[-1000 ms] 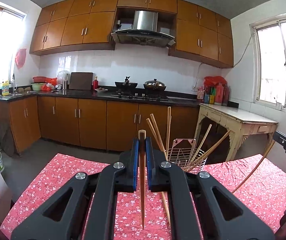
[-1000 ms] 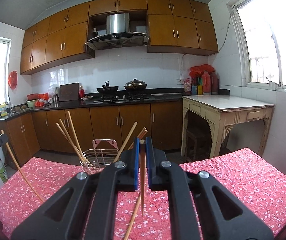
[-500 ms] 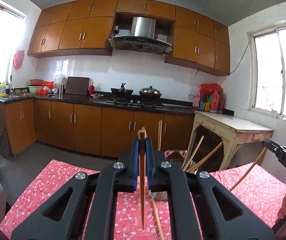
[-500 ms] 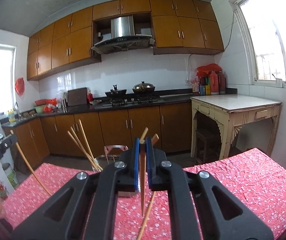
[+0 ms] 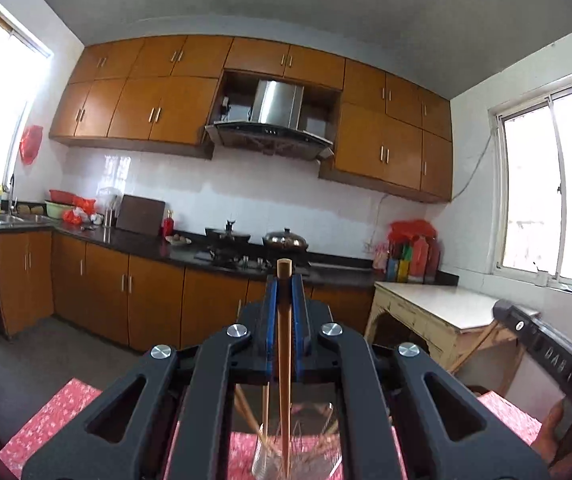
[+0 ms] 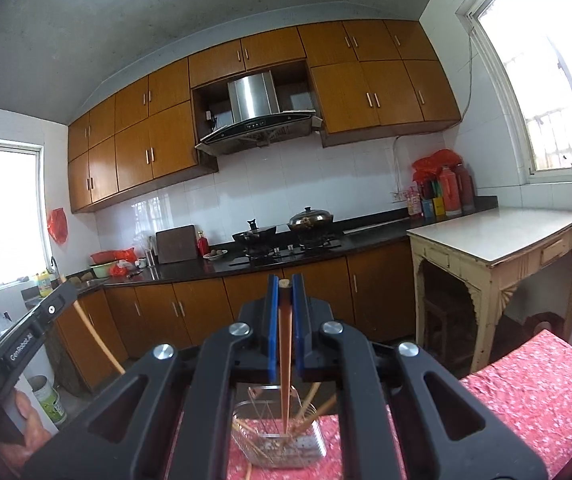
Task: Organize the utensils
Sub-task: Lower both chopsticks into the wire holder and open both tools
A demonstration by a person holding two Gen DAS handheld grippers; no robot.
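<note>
Jaws of both grippers clamp upright chopsticks (image 5: 284, 360) (image 6: 285, 360); only right view shows basket (image 6: 278, 436) clearly.

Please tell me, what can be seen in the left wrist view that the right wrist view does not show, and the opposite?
Only the left wrist view shows the left gripper shut on its own chopstick from behind, with the right gripper's body at its right edge.

Only the right wrist view shows the right gripper shut on a chopstick from behind, and a white bucket on the floor.

Both show the wire basket holding chopsticks on the red floral tablecloth.
</note>
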